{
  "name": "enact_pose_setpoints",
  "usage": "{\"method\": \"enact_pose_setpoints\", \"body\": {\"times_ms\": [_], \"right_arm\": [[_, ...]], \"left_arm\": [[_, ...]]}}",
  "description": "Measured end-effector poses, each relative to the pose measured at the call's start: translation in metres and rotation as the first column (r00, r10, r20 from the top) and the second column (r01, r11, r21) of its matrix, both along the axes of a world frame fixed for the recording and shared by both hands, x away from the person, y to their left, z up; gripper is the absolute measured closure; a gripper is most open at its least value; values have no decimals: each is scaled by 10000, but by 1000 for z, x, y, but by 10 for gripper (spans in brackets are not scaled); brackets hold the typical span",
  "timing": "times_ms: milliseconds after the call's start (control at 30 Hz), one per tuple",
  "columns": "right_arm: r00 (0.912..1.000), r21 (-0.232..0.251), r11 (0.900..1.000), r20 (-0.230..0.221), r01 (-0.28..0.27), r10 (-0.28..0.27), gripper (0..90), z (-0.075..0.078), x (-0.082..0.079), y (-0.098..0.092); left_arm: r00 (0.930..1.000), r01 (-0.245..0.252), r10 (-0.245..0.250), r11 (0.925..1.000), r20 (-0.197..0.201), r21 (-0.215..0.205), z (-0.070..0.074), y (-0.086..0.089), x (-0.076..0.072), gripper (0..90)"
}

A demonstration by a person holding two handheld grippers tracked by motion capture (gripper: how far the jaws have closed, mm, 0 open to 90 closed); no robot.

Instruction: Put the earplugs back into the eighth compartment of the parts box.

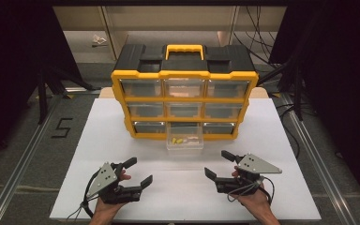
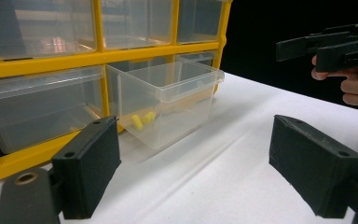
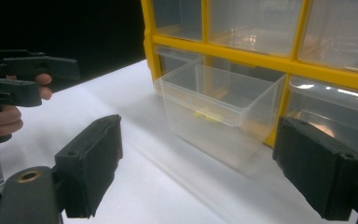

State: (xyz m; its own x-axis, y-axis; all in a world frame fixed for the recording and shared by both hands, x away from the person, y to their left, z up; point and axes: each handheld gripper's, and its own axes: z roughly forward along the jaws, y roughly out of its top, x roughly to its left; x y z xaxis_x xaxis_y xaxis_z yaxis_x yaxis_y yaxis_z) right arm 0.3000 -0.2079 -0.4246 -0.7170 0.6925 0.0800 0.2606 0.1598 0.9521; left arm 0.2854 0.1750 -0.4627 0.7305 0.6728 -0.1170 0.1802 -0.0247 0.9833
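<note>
A yellow and black organiser cabinet (image 1: 184, 84) with clear drawers stands at the back of the white table (image 1: 98, 140). Its bottom middle drawer (image 1: 184, 139) is pulled out, with small yellow pieces (image 1: 179, 140) inside; the drawer (image 2: 168, 100) and yellow pieces (image 2: 142, 120) show close in the left gripper view, and the drawer (image 3: 219, 109) again in the right gripper view. My left gripper (image 1: 139, 171) is open near the front left, nothing between its jaws. My right gripper (image 1: 219, 164) is open at the front right, also holding nothing.
The table's front edge runs just below both hands. Metal rails (image 1: 23, 154) flank the table on the floor, and cables (image 1: 258, 42) lie behind the cabinet. A shelf unit (image 1: 103, 33) stands at the back.
</note>
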Motion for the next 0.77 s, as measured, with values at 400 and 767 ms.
{"method": "enact_pose_setpoints", "body": {"times_ms": [400, 767], "right_arm": [[10000, 36, 10000, 1, 20, -20, 169, -6, -10, -5], [10000, 33, 10000, 61, 33, -33, 171, -7, -10, -6]], "left_arm": [[10000, 6, -6, 10000, 0, -22, 0, 0, 0, 161], [10000, 20, -20, 10000, -10, 5, 0, 0, 0, 161]]}}
